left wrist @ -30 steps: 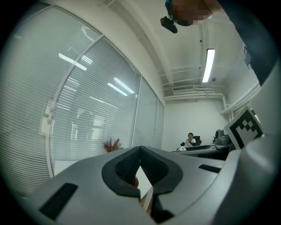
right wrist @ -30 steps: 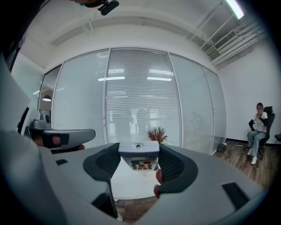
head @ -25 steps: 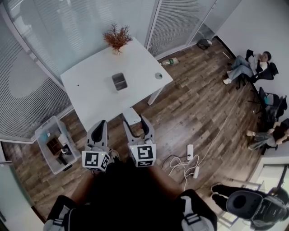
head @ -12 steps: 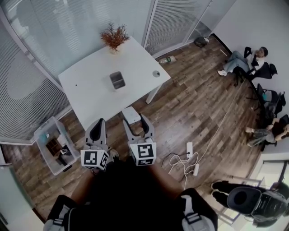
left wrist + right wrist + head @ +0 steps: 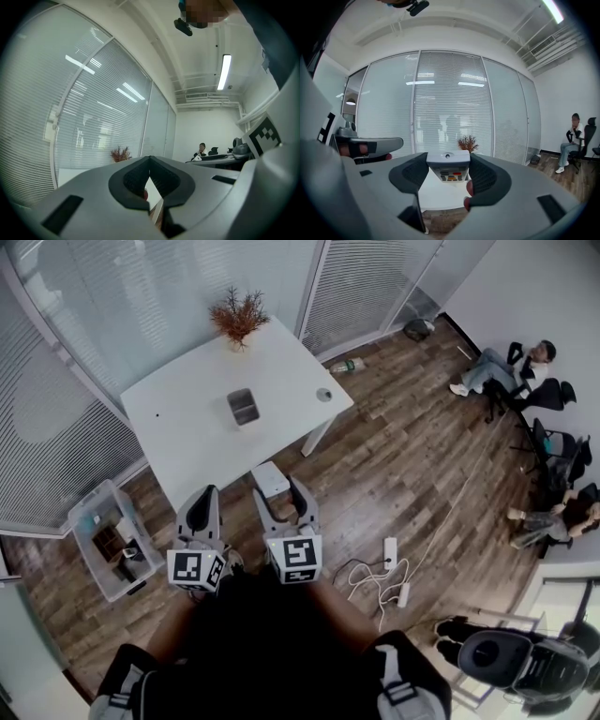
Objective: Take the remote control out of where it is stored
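A white remote control (image 5: 448, 168) with coloured buttons is clamped between the jaws of my right gripper (image 5: 448, 177), button face up. In the head view the remote (image 5: 270, 479) pokes out ahead of the right gripper (image 5: 278, 491), above the wood floor just off the near edge of the white table (image 5: 187, 437). My left gripper (image 5: 202, 505) hangs beside it on the left. Its jaws meet at the tip in the left gripper view (image 5: 150, 160) and hold nothing.
A small grey open box (image 5: 243, 407), a dried plant (image 5: 236, 320) and a small round object (image 5: 323, 395) sit on the table. A clear bin (image 5: 103, 540) stands on the floor at left, a power strip with cables (image 5: 389, 559) at right. People (image 5: 497, 367) sit far right.
The head view has drifted slightly. Both grippers keep their places, and the remote stays in the right gripper.
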### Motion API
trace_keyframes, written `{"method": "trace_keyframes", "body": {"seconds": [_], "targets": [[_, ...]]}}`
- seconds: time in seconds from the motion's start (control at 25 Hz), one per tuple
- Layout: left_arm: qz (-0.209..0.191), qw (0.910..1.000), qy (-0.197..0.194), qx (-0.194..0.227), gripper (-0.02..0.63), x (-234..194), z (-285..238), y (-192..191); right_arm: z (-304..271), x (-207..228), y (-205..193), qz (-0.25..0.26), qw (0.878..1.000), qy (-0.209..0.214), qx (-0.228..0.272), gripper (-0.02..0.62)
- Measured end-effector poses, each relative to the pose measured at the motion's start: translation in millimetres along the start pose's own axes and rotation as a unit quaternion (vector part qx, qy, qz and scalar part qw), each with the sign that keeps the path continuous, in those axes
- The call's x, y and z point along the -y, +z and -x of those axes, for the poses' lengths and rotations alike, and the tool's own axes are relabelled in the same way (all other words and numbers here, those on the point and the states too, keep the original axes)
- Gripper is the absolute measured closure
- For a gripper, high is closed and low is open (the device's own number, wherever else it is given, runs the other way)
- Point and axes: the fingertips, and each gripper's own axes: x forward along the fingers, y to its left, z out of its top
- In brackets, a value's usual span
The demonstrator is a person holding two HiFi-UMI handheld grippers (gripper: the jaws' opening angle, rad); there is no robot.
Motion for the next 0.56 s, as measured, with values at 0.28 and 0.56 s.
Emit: {"method": "trace_keyframes", "body": {"seconds": [0.28,0.56], "targets": [[0.005,1.0000,0.003,-0.002,0.599,2.3,-1.9,-1.5,0.2,1.4,-0.4,0.002,1.000,0.005,-0.002,0.325],[0.008,0.9999,0.006,-0.003,0.600,2.3,-4.4,-1.9,-2.9,4.5,-0.9,0.006,1.000,0.004,0.006,0.325]]}}
